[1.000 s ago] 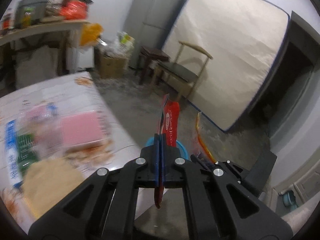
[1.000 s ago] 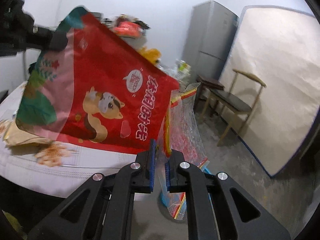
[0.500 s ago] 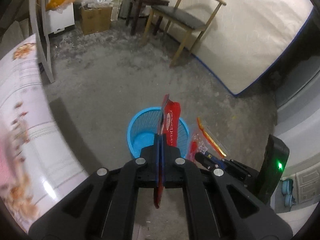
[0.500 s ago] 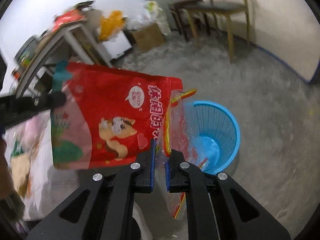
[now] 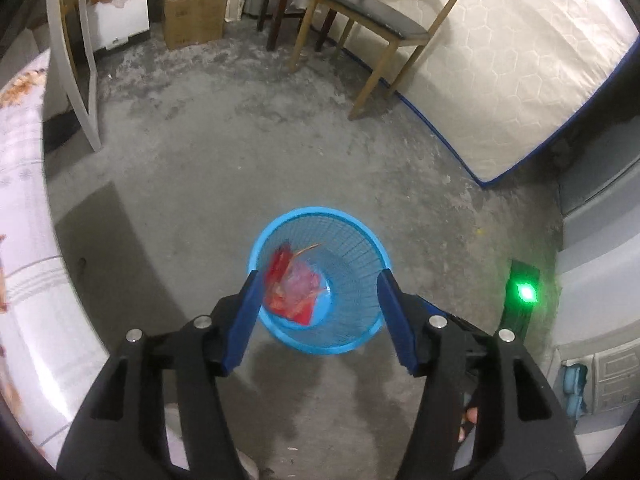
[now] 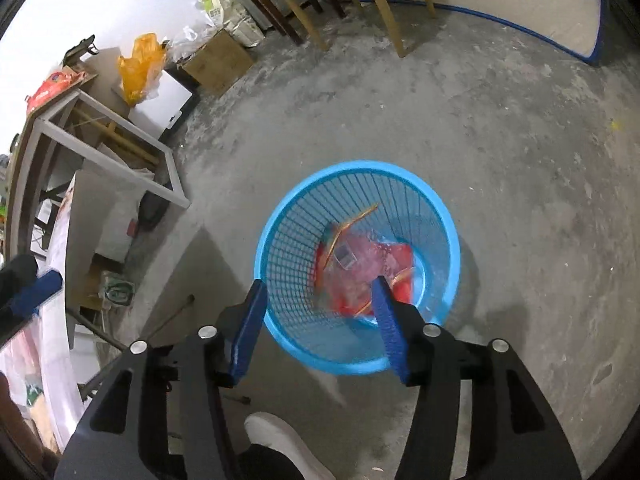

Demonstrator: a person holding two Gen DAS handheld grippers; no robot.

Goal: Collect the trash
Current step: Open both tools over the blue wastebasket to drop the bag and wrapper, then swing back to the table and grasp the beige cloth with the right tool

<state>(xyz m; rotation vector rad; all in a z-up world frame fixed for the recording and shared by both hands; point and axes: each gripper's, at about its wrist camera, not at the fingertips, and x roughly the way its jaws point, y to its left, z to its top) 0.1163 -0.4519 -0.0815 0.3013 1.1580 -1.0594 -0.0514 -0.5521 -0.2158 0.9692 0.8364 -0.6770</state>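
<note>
Both grippers, left point(image 5: 318, 286) and right point(image 6: 318, 292), are opening with nothing between their jaws above the blue basket point(image 6: 444, 216) at frame centre, where the wrappers point(image 6: 360, 264) lie crumpled, their long axis unclear.

Dim, even indoor light, soft floor shadows, strong fisheye warp, dark vignetted corners, slight blur

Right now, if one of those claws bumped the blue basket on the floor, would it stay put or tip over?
It would probably slide or tip. The blue basket is thin open mesh, so likely light. It holds only crumpled wrappers, adding little weight. It narrows toward its base, which also favours tipping, and it stands free on bare concrete floor.
</note>
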